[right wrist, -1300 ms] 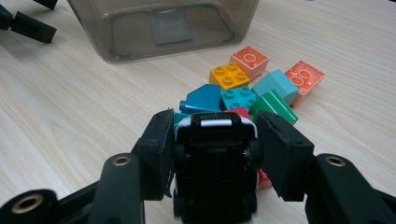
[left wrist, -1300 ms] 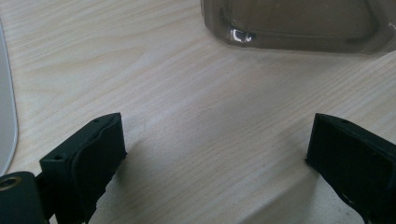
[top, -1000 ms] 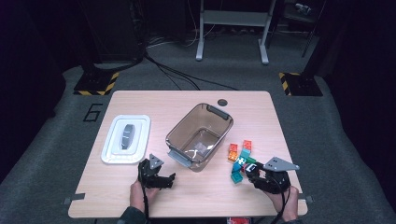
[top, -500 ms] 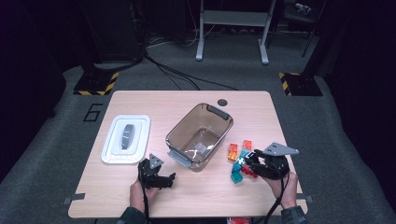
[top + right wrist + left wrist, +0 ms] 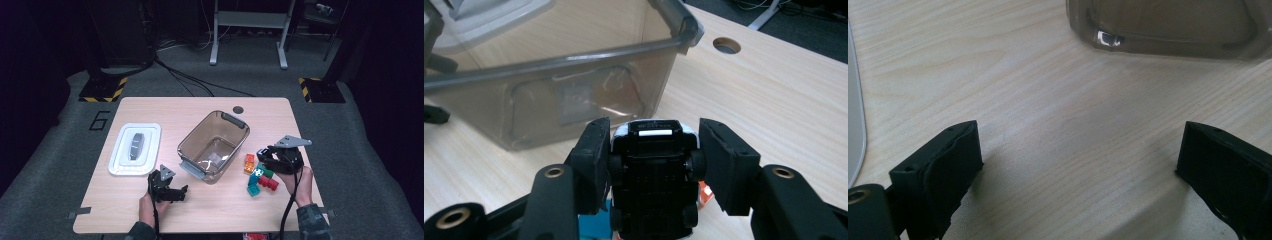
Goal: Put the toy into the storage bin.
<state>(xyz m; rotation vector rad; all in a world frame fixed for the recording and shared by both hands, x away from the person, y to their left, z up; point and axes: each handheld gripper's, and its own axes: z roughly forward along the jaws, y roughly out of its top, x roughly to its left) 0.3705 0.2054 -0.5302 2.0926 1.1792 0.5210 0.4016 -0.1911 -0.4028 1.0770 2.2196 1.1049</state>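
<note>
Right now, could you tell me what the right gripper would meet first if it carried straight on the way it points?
Most likely the near wall of the clear plastic bin. The right gripper, shut on a small black toy car, points right at it; depth is hard to judge, but nothing else lies between.

Brightly lit from overhead on the tabletop [image 5: 165, 205], with the floor and room around it falling off to near black toward 12, 9 and 3 o'clock in the high view. Soft and slightly grainy there, small things smeared. Short, soft shadows beneath the left tongs [image 5: 1078, 165] in the left gripper view, spreading toward 6 o'clock. One small white glare spot on the clear bin [image 5: 1105, 37] at 12 o'clock. Near black parts blurred at 6 o'clock in the right gripper view; wood grain sharp farther out.
</note>
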